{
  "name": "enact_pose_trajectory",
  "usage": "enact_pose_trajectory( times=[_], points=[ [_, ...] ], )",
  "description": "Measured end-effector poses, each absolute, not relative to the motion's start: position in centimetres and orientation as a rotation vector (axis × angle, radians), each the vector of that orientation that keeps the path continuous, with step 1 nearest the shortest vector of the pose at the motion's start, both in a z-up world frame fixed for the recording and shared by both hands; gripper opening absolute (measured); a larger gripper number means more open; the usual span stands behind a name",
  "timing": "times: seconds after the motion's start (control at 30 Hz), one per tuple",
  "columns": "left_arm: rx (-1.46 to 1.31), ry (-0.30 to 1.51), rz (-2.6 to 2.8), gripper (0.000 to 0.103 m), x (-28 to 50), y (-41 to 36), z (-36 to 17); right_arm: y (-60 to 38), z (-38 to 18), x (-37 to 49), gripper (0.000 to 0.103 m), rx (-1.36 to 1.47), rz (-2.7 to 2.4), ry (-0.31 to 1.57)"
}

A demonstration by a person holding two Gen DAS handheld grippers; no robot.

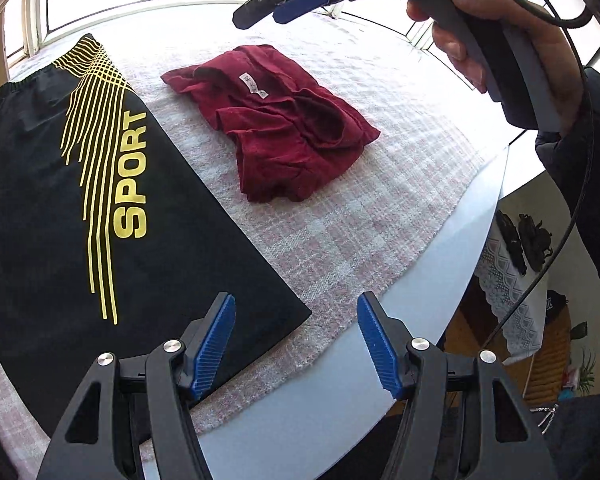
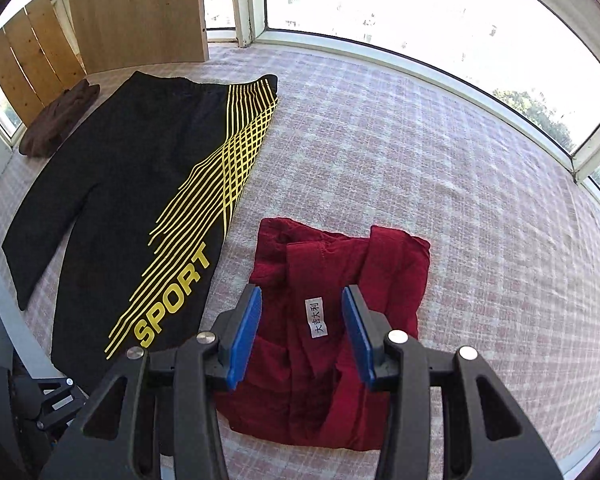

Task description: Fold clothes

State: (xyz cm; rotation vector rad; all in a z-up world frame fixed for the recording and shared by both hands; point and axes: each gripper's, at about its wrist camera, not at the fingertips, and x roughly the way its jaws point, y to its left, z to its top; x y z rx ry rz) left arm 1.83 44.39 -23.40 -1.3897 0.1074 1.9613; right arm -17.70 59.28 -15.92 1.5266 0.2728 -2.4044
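A: Starting with the left wrist view — what are you seeing?

B: The left tongs are hanging spread wide, gripping nothing, just over the hem corner of the black shorts. The shorts are lying flat and unfolded on the checked cloth covering the counter. They look smooth and slick, with yellow stripes and a glossy SPORT print. Beside them, apart, the red garment is sitting as a soft bundle, somewhat rumpled, its white label showing.

A: And the other tool?

B: The right tongs are hovering high over the far side; from here the blue pads look close together.

A: Now the right wrist view.

B: There the right tongs are plainly spread and empty, hovering above the red garment — the label sits between the pads. The fabric looks thick and matte, folded into a rough rectangle. A brown bundle is resting at the far corner by wooden boards.

A: Progress?

B: I'd judge the red piece is folded, perhaps the brown too; the shorts are left.
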Motion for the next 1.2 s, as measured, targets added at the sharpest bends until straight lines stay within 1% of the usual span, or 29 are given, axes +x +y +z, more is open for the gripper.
enact_pose_trajectory(
  times=[0.13,0.33,0.4,0.47,0.5,0.53,0.57,0.6,0.63,0.67,0.83,1.03,1.13,1.2],
  points=[
    [-1.451,0.164,2.011,0.061,1.6,45.8,-24.7,59.4,-16.0,-18.2,0.042,1.494,-2.384,0.282],
    [-1.46,0.254,2.106,0.061,2.6,46.7,-25.1,59.5,-16.2,-19.2,0.042,1.484,-2.353,0.292],
    [-1.453,0.278,2.136,0.057,2.9,46.7,-25.1,59.3,-16.2,-19.5,0.042,1.479,-2.345,0.304],
    [-1.446,0.297,2.162,0.047,3.2,46.7,-25.1,59.0,-16.1,-19.6,0.042,1.471,-2.339,0.317],
    [-1.446,0.293,2.165,0.046,3.1,46.4,-25.0,58.8,-16.0,-19.7,0.042,1.466,-2.337,0.323],
    [-1.446,0.289,2.168,0.041,3.1,46.2,-25.0,58.6,-16.0,-19.7,0.042,1.461,-2.336,0.329],
    [-1.446,0.284,2.171,0.033,3.1,46.0,-25.0,58.5,-15.9,-19.8,0.042,1.456,-2.335,0.332],
    [-1.45,0.272,2.171,0.027,3.0,45.7,-24.9,58.3,-15.8,-19.9,0.042,1.454,-2.333,0.332],
    [-1.466,0.233,2.16,0.012,2.7,45.2,-24.9,58.2,-15.8,-20.1,0.042,1.453,-2.33,0.33],
    [-1.482,0.194,2.148,0.004,2.4,44.7,-25.0,58.0,-15.8,-20.2,0.042,1.453,-2.328,0.329],
    [-1.497,0.031,2.103,0.003,1.5,42.4,-24.1,57.6,-15.7,-21.6,0.042,1.463,-2.313,0.299],
    [-1.489,-0.229,2.023,0.003,0.3,39.6,-21.7,58.2,-16.0,-26.0,0.042,1.497,-2.265,0.077],
    [-1.472,-0.268,2.047,0.003,-0.2,38.5,-20.9,57.2,-16.5,-29.8,0.042,1.509,-2.242,-0.004],
    [-1.472,-0.299,2.072,0.003,-0.8,37.4,-20.5,55.4,-17.1,-32.9,0.042,1.499,-2.259,0.03]
  ],
)
